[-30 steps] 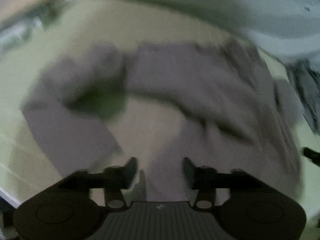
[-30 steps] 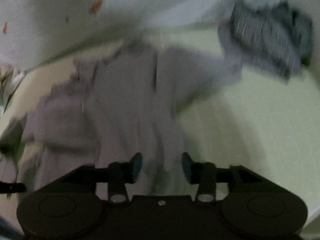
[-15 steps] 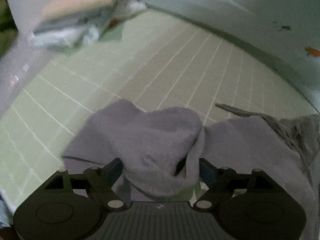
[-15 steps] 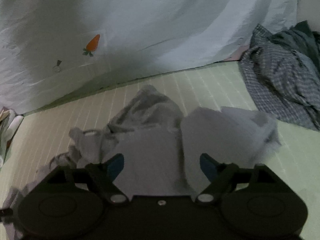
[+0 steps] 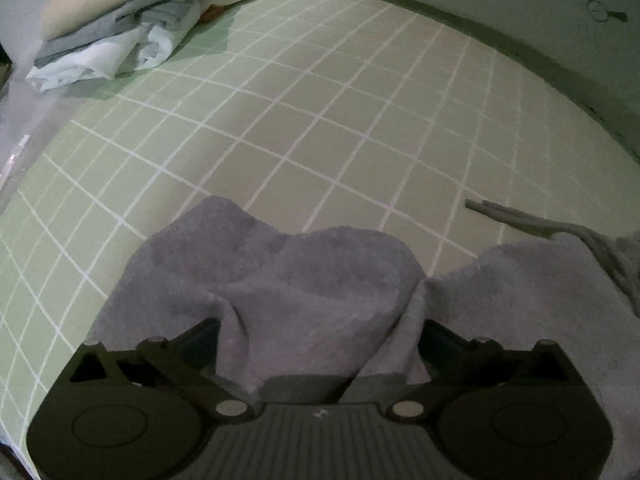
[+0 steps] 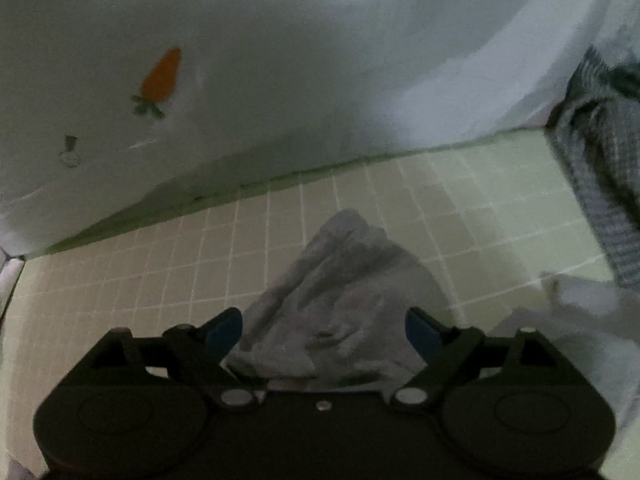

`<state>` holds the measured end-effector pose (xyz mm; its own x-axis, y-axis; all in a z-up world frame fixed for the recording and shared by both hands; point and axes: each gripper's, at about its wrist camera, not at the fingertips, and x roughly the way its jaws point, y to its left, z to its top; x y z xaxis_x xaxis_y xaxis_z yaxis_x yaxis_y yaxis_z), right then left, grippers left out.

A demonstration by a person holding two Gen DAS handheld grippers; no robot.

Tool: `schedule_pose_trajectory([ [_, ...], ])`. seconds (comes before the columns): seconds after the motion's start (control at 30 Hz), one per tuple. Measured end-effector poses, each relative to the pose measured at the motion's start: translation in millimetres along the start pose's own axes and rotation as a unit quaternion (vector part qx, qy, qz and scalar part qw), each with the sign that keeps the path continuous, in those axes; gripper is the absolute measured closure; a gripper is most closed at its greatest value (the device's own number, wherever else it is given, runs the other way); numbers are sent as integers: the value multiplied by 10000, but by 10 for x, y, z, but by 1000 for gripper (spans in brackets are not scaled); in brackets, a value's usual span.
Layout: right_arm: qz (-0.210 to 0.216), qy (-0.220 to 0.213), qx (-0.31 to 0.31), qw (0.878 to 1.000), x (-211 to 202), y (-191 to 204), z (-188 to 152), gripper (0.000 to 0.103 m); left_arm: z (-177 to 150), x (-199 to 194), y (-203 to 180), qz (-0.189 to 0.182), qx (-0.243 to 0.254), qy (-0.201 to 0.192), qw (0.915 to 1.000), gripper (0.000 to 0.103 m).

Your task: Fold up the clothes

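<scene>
While both claws were opening, grey cloth lay loose between their jaws, apparently just released: the left claw over the grey garment, the right claw likewise, on the green checked sheet (a bed, seemingly). Farther off, folded laundry and a plaid garment sat well clear.

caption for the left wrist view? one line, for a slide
Left gripper, jaws opening, over a rumpled grey fleece garment on a green grid-patterned sheet; folded pale laundry stack beyond.
</scene>
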<state>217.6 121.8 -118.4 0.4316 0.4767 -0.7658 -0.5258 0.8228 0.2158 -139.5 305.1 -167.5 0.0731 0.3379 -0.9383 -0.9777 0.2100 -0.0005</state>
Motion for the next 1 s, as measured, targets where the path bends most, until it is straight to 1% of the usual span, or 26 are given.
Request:
schedule_pose_trajectory([
  [0.1, 93, 319, 93, 9994, 192, 56, -26, 12, 24, 12, -4, 63, -26, 4, 10000, 0],
  [0.2, 150, 587, -85, 9981, 329, 175, -105, 12, 16, 7, -6, 70, -25, 2, 10000, 0],
  [0.23, 162, 588, -234, 9979, 343, 213, -143, 17, 9, 1, -9, 73, -24, -5, 10000, 0],
  [0.27, 165, 545, -419, 9975, 341, 246, -185, 25, 3, -5, -13, 77, -23, -12, 10000, 0],
  [0.3, 137, 460, -665, 9966, 328, 273, -227, 49, -4, -11, -16, 81, -24, -19, 10000, 0],
  [0.33, 203, 415, -834, 9954, 301, 262, -252, 66, -12, -15, -17, 87, -33, -25, 10000, 0],
  [0.37, 347, 416, -925, 9942, 269, 229, -264, 82, -16, -21, -18, 91, -38, -26, 9999, 0],
  [0.4, 491, 418, -1016, 9927, 237, 195, -276, 93, -17, -22, -21, 93, -40, -23, 9999, 0],
  [0.47, 595, 333, -1061, 9920, 116, 84, -279, 94, -12, -14, -22, 93, -40, -14, 9999, 0],
  [0.53, 474, 96, -1104, 9927, -91, -45, -293, 95, 0, 1, -22, 94, -43, -11, 9999, 0],
  [0.7, 5, -480, -446, 9979, -682, -521, -347, 95, 9, 13, -30, 104, -60, -22, 9999, 0],
  [0.77, -142, -459, -159, 9987, -800, -712, -401, 95, 19, 27, -29, 107, -63, -24, 9999, 0],
  [0.87, -517, -81, -65, 9986, -755, -896, -565, 94, 35, 40, -25, 104, -54, -11, 9999, 0],
  [0.9, -558, 44, 11, 9984, -711, -917, -597, 94, 47, 46, -19, 100, -48, 3, 9999, 0],
  [0.93, -571, 135, 116, 9982, -685, -946, -630, 93, 55, 48, -18, 100, -45, 19, 9999, 0],
  [0.97, -572, 112, 188, 9981, -684, -949, -621, 91, 59, 50, -19, 100, -45, 30, 9999, 0],
  [1.0, -566, 13, 238, 9981, -700, -935, -585, 83, 63, 52, -18, 99, -44, 38, 9999, 0],
])
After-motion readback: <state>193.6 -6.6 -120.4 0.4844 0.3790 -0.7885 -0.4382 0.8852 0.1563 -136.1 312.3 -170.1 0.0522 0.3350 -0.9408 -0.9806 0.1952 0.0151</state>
